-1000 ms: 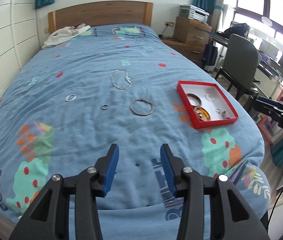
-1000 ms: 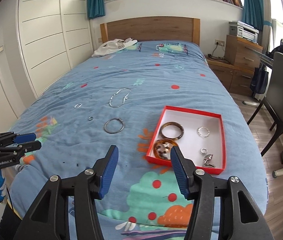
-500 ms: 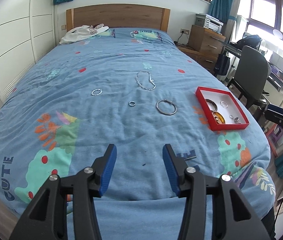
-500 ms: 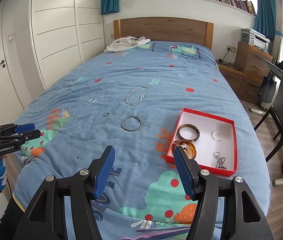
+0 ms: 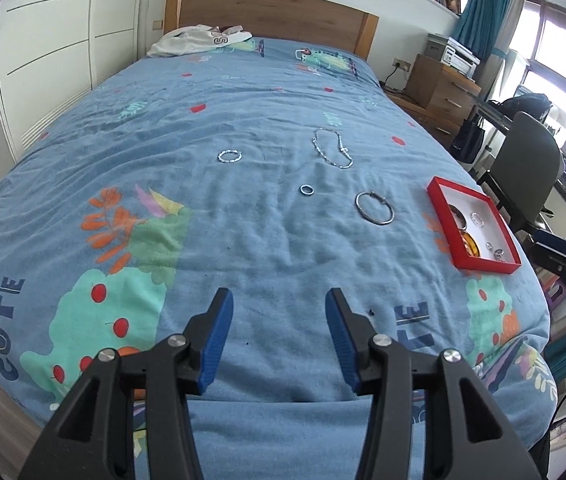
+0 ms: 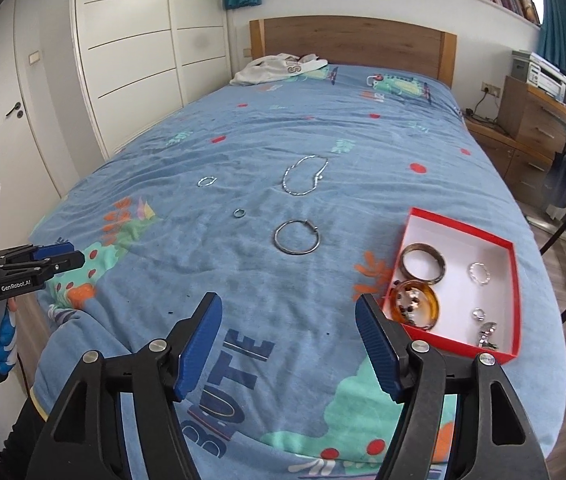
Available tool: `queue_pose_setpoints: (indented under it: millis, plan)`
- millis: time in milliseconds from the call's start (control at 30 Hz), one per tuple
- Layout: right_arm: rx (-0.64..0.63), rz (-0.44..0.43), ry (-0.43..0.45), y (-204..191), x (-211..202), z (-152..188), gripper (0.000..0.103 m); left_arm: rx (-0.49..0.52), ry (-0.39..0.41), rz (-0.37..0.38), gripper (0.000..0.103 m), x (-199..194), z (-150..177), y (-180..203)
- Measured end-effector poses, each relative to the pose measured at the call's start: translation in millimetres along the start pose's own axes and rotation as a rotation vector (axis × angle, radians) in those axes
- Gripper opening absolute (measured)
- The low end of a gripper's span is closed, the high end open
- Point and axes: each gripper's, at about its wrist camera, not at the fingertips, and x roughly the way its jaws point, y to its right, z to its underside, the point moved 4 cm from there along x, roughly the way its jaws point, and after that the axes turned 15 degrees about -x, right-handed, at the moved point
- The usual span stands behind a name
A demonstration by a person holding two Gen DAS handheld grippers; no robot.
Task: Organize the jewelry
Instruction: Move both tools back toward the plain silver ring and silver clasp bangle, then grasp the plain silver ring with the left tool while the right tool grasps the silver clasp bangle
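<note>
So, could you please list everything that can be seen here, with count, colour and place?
bed cover: one, blue with cartoon prints, over the whole bed
red box: one, red rim, white inside, right side of the bed
bangles in the box: two, one dark metal, one amber, at the box's left side
small silver pieces in the box: a few, exact count unclear
large silver hoop: one, loose on the cover, left of the box
small ring: one, silver, left of the hoop
chain necklace: one, silver, behind the hoop
twisted ring: one, silver, farthest left
white garment: one, by the headboard
left gripper: blue fingers, open, empty
right gripper: blue fingers, opening, empty
</note>
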Motion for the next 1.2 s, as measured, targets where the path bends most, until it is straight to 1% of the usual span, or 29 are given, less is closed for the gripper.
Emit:
queue_pose_setpoints:
  millis: [233, 333, 400, 533, 733, 933, 1100, 1200]
  plan:
    - [0.019, -0.087, -0.034, -4.5, 53.5, -2.5, 0.068, 0.018, -0.062, -0.013, 0.046, 49.2, -12.6, 10.1]
    - [0.016, -0.123, -0.052, -4.3, 78.5, -5.5, 0.062, 0.03, -0.079, -0.013, 0.046, 73.5, -23.6, 21.1]
    - [0.015, -0.144, -0.063, -2.8, 94.1, -8.8, 0.057, 0.036, -0.091, -0.008, 0.046, 91.6, -32.2, 29.7]
    - [-0.001, -0.187, -0.078, 1.0, 128.6, -21.0, 0.052, 0.057, -0.115, 0.004, 0.046, 127.3, -49.5, 48.3]
    - [-0.018, -0.238, -0.092, 4.9, 179.8, -40.1, 0.045, 0.071, -0.156, 0.002, 0.046, 182.7, -71.1, 67.8]
    - [-0.023, -0.271, -0.109, 7.0, 220.4, -50.6, 0.038, 0.063, -0.182, -0.024, 0.046, 222.9, -85.5, 69.5]
    - [-0.017, -0.294, -0.144, 11.2, 248.1, -49.8, 0.029, 0.065, -0.195, -0.033, 0.046, 246.7, -92.0, 69.6]
    - [-0.017, -0.312, -0.165, 10.9, 259.8, -45.6, 0.026, 0.074, -0.206, -0.038, 0.045, 259.1, -92.1, 70.6]
